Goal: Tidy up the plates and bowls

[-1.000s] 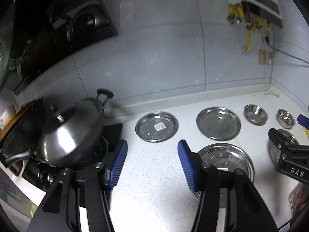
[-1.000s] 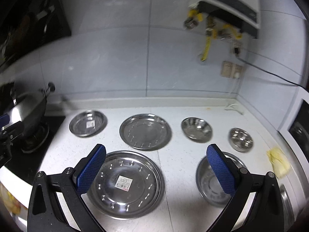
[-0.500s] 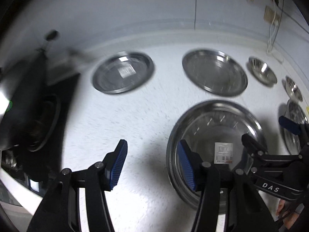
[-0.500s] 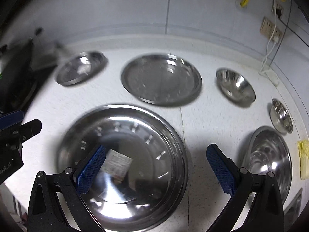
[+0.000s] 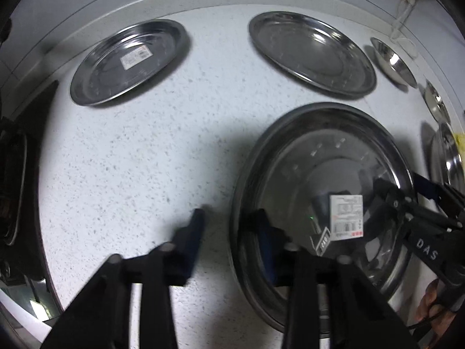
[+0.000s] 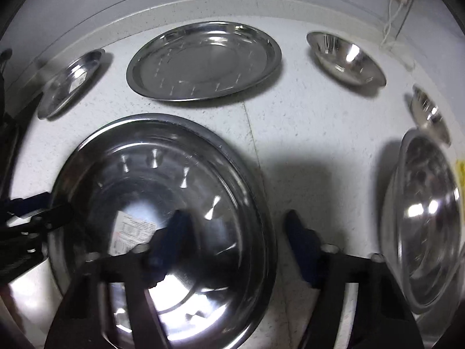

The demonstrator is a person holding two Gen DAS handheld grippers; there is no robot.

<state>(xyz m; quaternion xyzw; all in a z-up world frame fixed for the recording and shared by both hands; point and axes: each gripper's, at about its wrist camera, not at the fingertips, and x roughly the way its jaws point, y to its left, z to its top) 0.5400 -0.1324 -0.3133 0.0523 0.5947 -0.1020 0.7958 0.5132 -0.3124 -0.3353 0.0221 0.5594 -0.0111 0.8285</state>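
Speckled white worktop [image 5: 130, 151] runs up to a pale tiled wall, and every steel piece is told here from the large plate [image 5: 290, 174] [image 6: 238, 174] with the paper label [image 5: 347, 216] [image 6: 130, 232], which lies nearest the cameras. Behind it, toward the wall, lies a medium plate [image 5: 312, 53] [image 6: 203, 61]. Behind and to its left sits a smaller plate [image 5: 128, 61] [image 6: 69, 84] carrying its own sticker. Behind and to its right stands a bowl [image 5: 392, 61] [image 6: 345, 58], then a smaller bowl [image 5: 436, 104] [image 6: 430, 113]. Directly to its right, apart from it, sits a big bowl [image 6: 421, 218] [image 5: 444, 157].

The left tool [image 5: 229, 232] [image 6: 32, 218] straddles the large plate's left rim, one blue pad outside on the worktop, the other over the plate's well; its jaws are closing with the rim between them, not yet pressing on it. The right tool [image 6: 235, 235] [image 5: 407, 203] straddles the right rim likewise, jaws closing, pads blurred and short of contact. Part of a hand [image 5: 430, 305] shows behind the right tool.
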